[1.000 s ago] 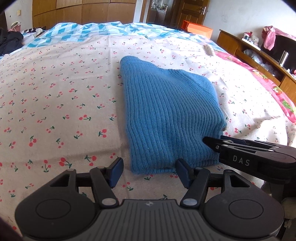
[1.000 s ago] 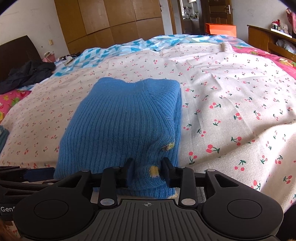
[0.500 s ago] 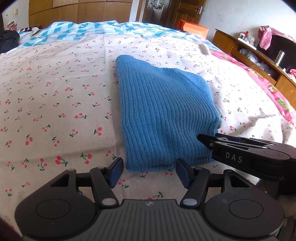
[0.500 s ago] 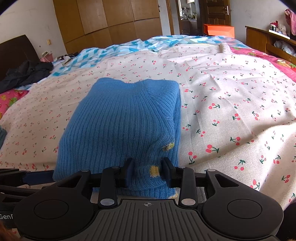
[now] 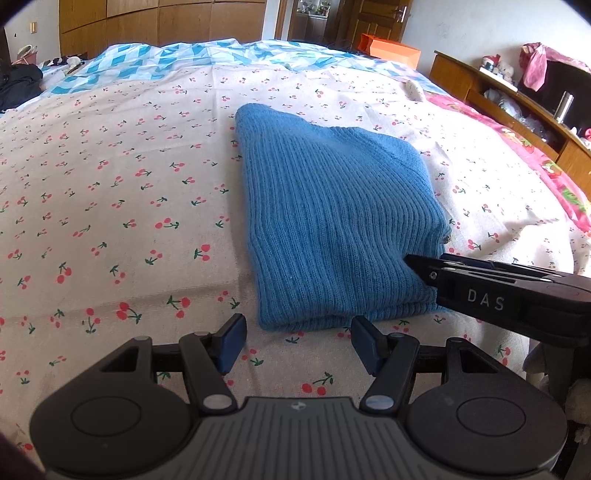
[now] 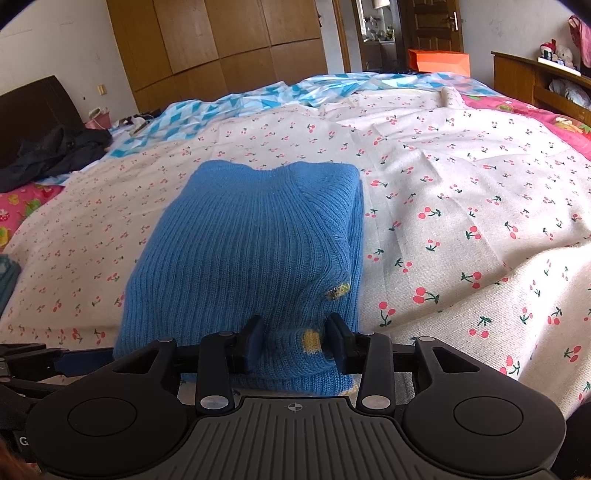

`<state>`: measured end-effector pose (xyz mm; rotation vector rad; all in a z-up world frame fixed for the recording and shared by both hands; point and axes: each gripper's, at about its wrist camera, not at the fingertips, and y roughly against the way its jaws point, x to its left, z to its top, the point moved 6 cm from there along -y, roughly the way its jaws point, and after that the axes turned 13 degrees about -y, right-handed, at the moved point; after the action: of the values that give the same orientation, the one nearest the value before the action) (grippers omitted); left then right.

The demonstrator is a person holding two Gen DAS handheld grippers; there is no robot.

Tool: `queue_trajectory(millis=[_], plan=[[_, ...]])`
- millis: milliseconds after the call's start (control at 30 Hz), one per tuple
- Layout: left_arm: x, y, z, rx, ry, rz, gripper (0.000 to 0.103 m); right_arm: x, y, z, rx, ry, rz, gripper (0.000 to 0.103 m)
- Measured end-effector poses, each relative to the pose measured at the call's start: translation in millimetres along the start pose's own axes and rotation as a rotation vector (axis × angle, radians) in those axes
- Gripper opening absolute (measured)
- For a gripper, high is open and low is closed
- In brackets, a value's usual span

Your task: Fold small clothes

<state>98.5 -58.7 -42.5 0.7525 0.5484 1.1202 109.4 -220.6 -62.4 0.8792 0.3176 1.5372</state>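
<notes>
In the left wrist view, the left gripper [image 5: 295, 341] stood spread and empty over the cherry-print sheet [image 5: 110, 206], below the folded blue sweater [image 5: 332, 229] at centre frame. In the right wrist view, the right gripper [image 6: 295, 341] was opening, the sweater's near edge between its pads, its underside hidden.

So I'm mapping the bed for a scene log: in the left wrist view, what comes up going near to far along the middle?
Left claw → blue knit garment → cherry-print sheet → blue-and-white patterned cloth → wooden wardrobe.
</notes>
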Motion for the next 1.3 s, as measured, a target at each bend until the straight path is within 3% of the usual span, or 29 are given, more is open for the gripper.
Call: queue_trajectory(millis=[400, 767, 967, 1167, 1300], plan=[[-2, 10, -2, 0.003, 0.029, 0.053, 0.067, -8, 11, 8, 0.011, -0.103, 0.094, 0.042], [-1, 25, 7, -0.033, 0.033, 0.07, 0.067, -1, 18, 15, -0.016, -0.117, 0.142, 0.045], [13, 24, 33, -0.052, 0.003, 0.101, 0.067, 8, 6, 49, -0.077, -0.102, 0.169, 0.045], [33, 6, 75, -0.068, -0.014, 0.166, 0.067, 17, -31, 92, -0.149, -0.102, 0.183, 0.045], [39, -20, 97, -0.054, -0.014, 0.183, 0.067, -6, -65, 94, -0.087, -0.135, 0.134, 0.045]])
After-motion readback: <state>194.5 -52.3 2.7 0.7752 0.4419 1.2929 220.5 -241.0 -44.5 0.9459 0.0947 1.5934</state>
